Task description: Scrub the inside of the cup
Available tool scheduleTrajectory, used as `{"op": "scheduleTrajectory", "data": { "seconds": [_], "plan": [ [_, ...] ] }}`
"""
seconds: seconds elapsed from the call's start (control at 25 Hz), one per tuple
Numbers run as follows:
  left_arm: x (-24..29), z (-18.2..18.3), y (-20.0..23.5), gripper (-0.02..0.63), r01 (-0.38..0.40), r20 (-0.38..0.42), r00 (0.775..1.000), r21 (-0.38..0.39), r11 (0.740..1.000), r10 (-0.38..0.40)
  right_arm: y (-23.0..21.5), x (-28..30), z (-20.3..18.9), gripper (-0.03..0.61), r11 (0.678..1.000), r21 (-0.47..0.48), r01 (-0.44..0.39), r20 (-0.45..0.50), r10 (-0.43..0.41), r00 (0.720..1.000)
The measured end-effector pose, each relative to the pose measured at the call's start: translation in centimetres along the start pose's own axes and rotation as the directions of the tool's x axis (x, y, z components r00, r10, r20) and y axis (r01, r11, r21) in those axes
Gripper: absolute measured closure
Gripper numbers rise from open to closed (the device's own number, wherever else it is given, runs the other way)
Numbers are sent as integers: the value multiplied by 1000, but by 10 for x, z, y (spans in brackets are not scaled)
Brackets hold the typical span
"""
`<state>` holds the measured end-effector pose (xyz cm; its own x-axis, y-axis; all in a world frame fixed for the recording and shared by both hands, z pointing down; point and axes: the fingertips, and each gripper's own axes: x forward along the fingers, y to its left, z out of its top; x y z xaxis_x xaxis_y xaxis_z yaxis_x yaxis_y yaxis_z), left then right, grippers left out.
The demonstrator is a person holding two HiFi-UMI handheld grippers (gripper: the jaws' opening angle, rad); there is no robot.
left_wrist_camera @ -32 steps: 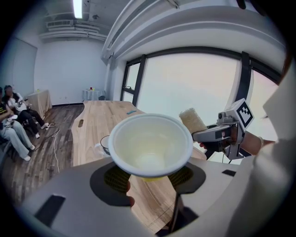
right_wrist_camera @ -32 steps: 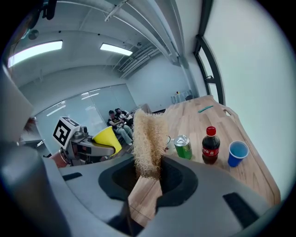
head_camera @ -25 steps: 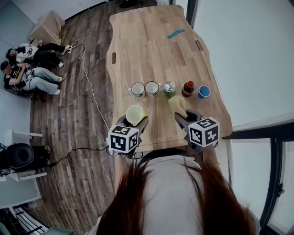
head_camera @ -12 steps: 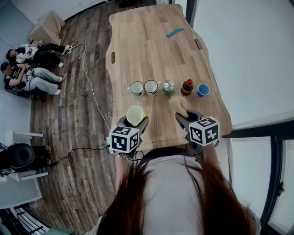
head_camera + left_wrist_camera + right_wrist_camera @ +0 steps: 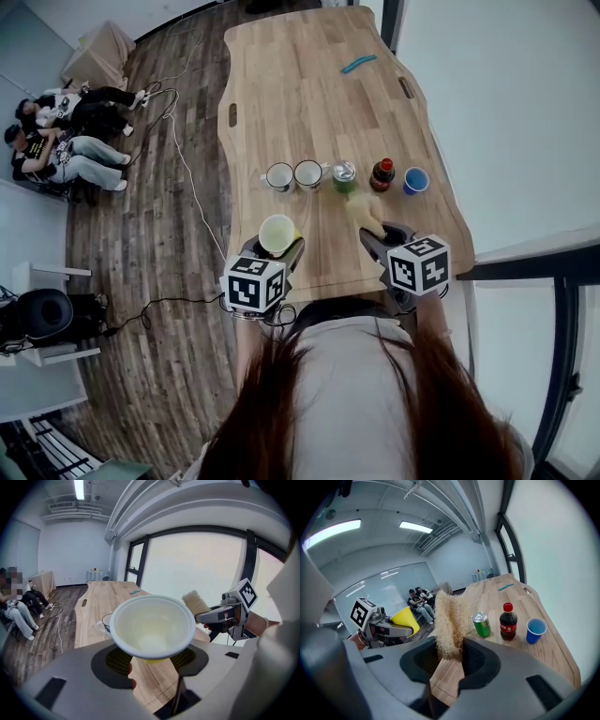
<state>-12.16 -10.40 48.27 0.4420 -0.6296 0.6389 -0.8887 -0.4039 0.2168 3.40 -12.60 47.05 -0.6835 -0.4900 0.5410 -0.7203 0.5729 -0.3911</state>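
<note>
While the scrubber (image 5: 364,216) is not yet in contact with the cup (image 5: 276,232), I judge the step in hand to be bringing the two together.

My left gripper (image 5: 274,247) is clamped on the cup's lower body and holds it above the near edge of the table (image 5: 319,94). The cup's white inside shows to the head view. My right gripper (image 5: 382,240) pinches the pale fibrous scrubber by its base, and the free end stands out past the jaws. Seen from the head view, the scrubber sits at 3 o'clock of the cup, near but apart.

To do this well, I should pass the free end squarely through the rim, then press it to the wall and bottom and work it round. The left grip must be firm enough to stop twisting without crushing the thin cup.

Both grippers slant forward and down, side by side, with their marker cubes toward me.
</note>
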Motion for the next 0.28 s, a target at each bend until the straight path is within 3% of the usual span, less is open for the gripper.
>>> {"op": "scheduleTrajectory", "data": {
  "seconds": [0.28],
  "plan": [
    [-8, -8, -1, 380, -15, 1, 1000, -9, 1000, 15, 7, -2, -5, 465, 1000, -4, -15, 0, 15, 1000]
  ]
}}
